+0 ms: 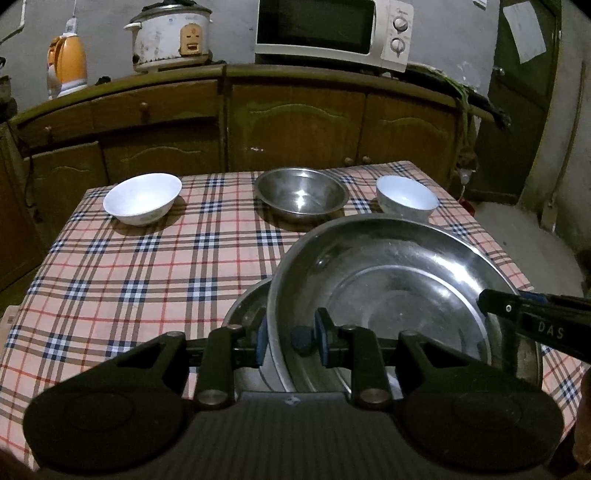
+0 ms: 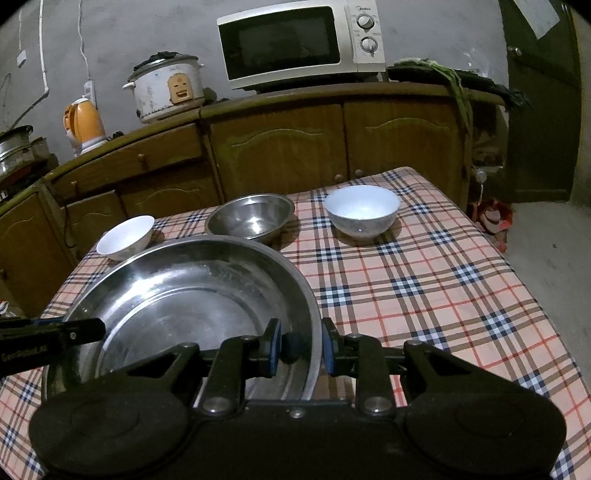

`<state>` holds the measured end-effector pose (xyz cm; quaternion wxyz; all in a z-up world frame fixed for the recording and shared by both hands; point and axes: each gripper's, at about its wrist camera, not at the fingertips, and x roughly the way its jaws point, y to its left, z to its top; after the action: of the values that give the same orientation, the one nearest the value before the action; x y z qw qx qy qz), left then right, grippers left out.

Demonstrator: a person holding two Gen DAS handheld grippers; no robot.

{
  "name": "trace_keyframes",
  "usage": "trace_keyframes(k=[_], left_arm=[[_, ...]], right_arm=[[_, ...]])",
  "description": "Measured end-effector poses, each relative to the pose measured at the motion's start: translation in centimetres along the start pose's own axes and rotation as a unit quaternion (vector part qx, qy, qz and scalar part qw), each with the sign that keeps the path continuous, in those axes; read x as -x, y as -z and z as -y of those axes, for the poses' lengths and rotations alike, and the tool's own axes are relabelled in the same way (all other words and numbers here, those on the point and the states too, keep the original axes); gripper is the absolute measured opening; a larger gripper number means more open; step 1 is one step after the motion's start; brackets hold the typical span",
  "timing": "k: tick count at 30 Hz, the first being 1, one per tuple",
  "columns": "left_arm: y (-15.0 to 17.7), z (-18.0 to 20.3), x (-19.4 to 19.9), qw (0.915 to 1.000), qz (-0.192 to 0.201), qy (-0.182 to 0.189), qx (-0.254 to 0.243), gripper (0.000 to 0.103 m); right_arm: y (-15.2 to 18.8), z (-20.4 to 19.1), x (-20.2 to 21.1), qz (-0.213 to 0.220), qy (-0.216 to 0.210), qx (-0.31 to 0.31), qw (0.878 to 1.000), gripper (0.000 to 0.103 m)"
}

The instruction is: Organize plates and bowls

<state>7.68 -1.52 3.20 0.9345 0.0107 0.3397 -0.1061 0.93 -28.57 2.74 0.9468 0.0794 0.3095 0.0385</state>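
Steel plate [image 1: 388,280] pinched by rim between nearly closed fingers of left gripper [image 1: 290,338] and right gripper [image 2: 301,349], tilted above second steel dish [image 1: 245,306]. Step: stacking. Next: lower level, nest, release both grips.

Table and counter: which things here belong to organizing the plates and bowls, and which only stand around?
Job: big steel plate, gripped at its rim by left gripper and right gripper; steel bowl; two white bowls.
Standing around: microwave, rice cooker, orange kettle.
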Motion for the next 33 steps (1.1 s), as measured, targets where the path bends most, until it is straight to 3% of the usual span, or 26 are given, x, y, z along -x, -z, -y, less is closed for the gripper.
trace_keyframes(k=[20, 33], left_arm=[[1.0, -0.6, -2.0, 0.9998, -0.014, -0.011, 0.003, 0.031], [2.3, -0.6, -3.0, 0.9993, -0.035, 0.002, 0.008, 0.033]], right_arm=[[1.6, -0.1, -2.5, -0.025, -0.005, -0.003, 1.000, 0.030], [2.4, 0.3, -3.7, -0.052, 0.001, -0.003, 0.999, 0.030]])
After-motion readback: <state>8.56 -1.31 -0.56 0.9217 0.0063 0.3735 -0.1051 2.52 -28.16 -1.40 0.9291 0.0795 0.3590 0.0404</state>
